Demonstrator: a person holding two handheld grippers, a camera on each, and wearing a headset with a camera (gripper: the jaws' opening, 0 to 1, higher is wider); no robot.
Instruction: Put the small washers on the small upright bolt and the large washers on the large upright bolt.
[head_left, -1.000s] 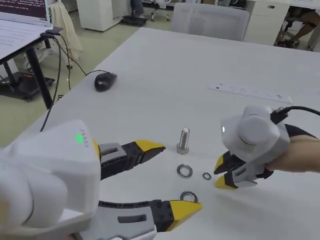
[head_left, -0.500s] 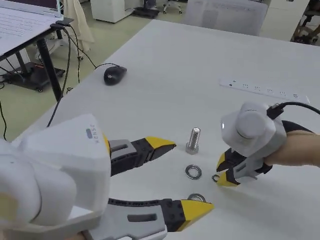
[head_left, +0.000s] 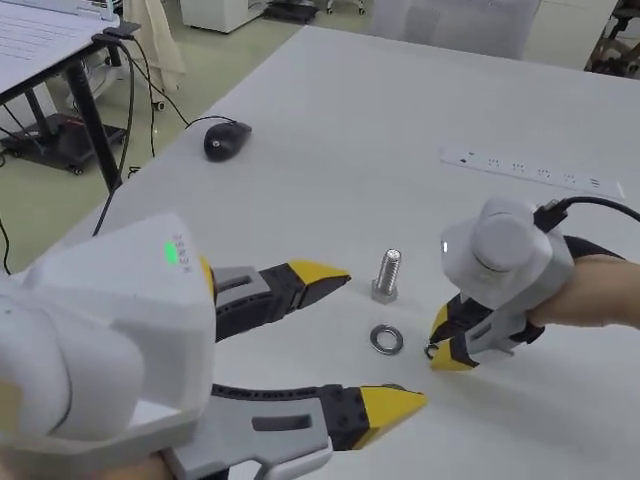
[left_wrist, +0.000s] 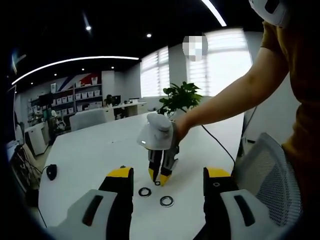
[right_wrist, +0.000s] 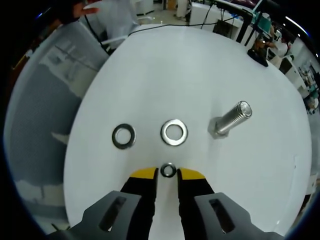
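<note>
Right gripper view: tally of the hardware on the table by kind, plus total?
Large washers: 2
Small washer: 1
Upright bolt: 1
Total: 4

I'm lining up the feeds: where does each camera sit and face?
Head view: headset, looking down at silver upright bolt, left gripper, right gripper.
Left gripper view: on left gripper, facing right gripper and person's arm.
Right gripper view: along its jaws, down at small steel washer.
Shared: head and right gripper views show the bolt.
</note>
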